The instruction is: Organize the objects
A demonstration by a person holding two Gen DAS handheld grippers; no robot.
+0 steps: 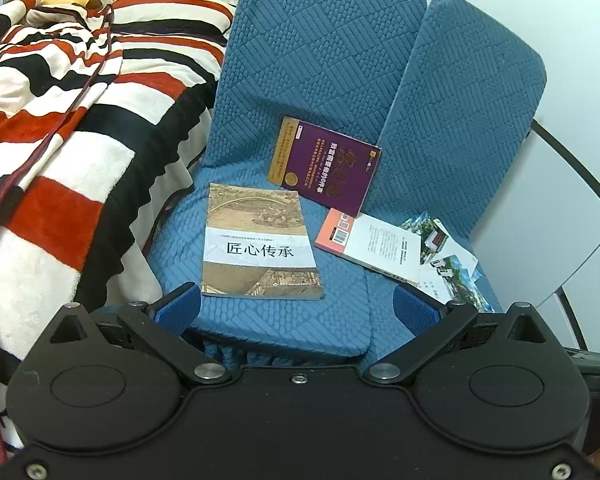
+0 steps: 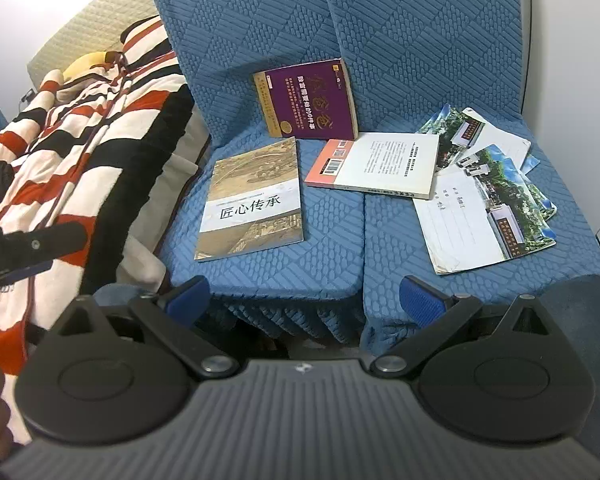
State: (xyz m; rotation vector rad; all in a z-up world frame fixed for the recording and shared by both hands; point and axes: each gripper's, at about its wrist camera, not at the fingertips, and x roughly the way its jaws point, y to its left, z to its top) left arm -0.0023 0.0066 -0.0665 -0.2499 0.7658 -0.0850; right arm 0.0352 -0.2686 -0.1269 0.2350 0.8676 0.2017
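Altogether three books [image 2: 256, 200] and several postcards [image 2: 484, 216] on blue seats [image 2: 284, 272].

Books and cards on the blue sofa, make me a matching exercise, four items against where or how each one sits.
Items:
1. purple book
2. painting-cover book
3. white-backed book
4. postcards

Places:
A. fanned out on the right seat cushion
B. flat, alone on the left seat cushion
C. propped against the backrest
D. flat across the gap between cushions, overlapping the cards

Pairs: 1-C, 2-B, 3-D, 4-A
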